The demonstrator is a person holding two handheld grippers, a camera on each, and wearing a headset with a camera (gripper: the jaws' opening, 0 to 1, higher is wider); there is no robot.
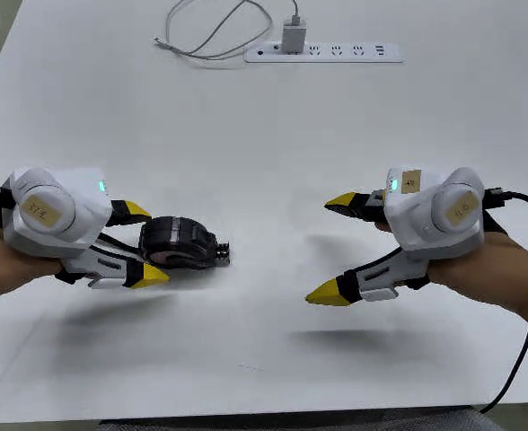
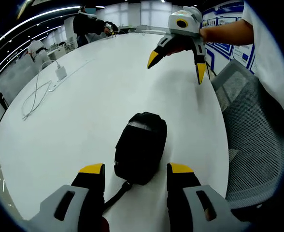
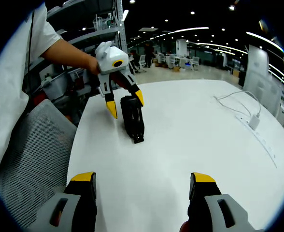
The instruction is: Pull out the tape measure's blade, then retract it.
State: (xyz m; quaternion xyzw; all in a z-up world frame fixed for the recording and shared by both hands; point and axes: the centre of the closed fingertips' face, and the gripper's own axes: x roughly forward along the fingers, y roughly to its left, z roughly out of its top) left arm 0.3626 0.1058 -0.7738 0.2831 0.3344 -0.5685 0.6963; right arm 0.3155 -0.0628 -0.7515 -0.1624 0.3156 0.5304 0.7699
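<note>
A black tape measure (image 1: 181, 242) lies on the white table (image 1: 264, 135) at the left, its blade tip pointing right and no blade drawn out. My left gripper (image 1: 145, 242) is open, with its yellow-tipped jaws on either side of the case's rear end; I see no contact. In the left gripper view the tape measure (image 2: 141, 145) sits just ahead between the fingertips (image 2: 92, 169), and a black cord (image 2: 115, 195) trails back from it. My right gripper (image 1: 334, 247) hovers open to the right, apart from the tape measure (image 3: 132, 118), with nothing between its jaws.
A white power strip (image 1: 322, 51) with a charger (image 1: 294, 36) and a looped cable (image 1: 210, 31) lies at the table's far edge. A grey mesh chair (image 2: 243, 121) stands at the near side. Bare tabletop separates the two grippers.
</note>
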